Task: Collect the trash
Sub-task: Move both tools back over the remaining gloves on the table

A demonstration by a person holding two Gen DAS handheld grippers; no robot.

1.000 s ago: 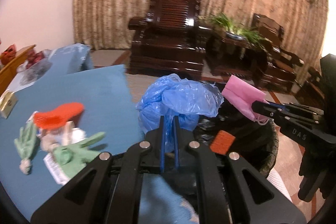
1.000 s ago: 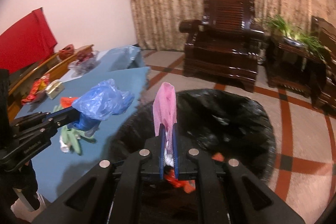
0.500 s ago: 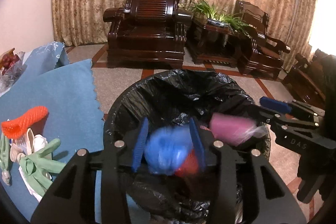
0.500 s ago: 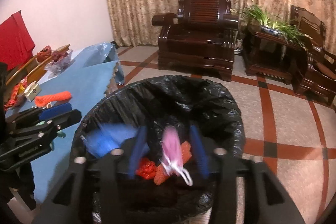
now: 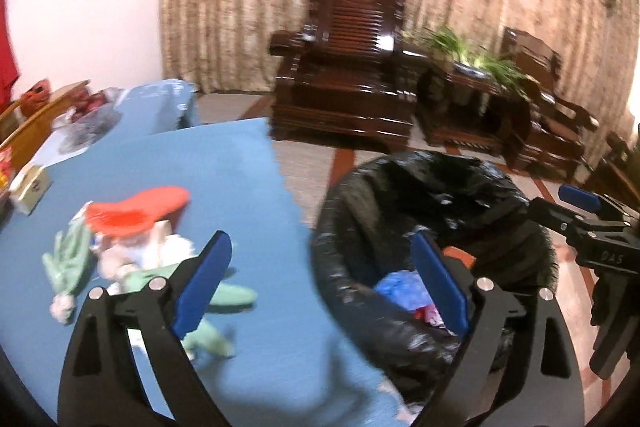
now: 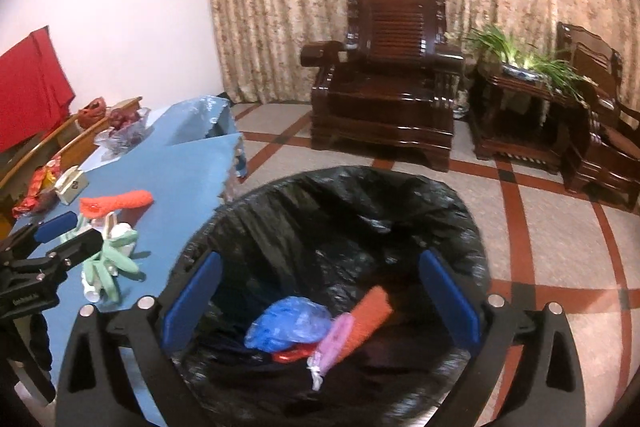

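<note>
Left gripper jaws just opened wide, nothing between. Right gripper likewise released, empty. Blue bag and pink mask lie inside black-lined bin, lower centre of frame.

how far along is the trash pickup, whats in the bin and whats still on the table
Done: the blue plastic bag and pink mask lie in the black-lined bin. In hand: nothing; the left gripper and right gripper have just opened and stand empty. Left: the orange net sleeve and green gloves on the blue table.
</note>
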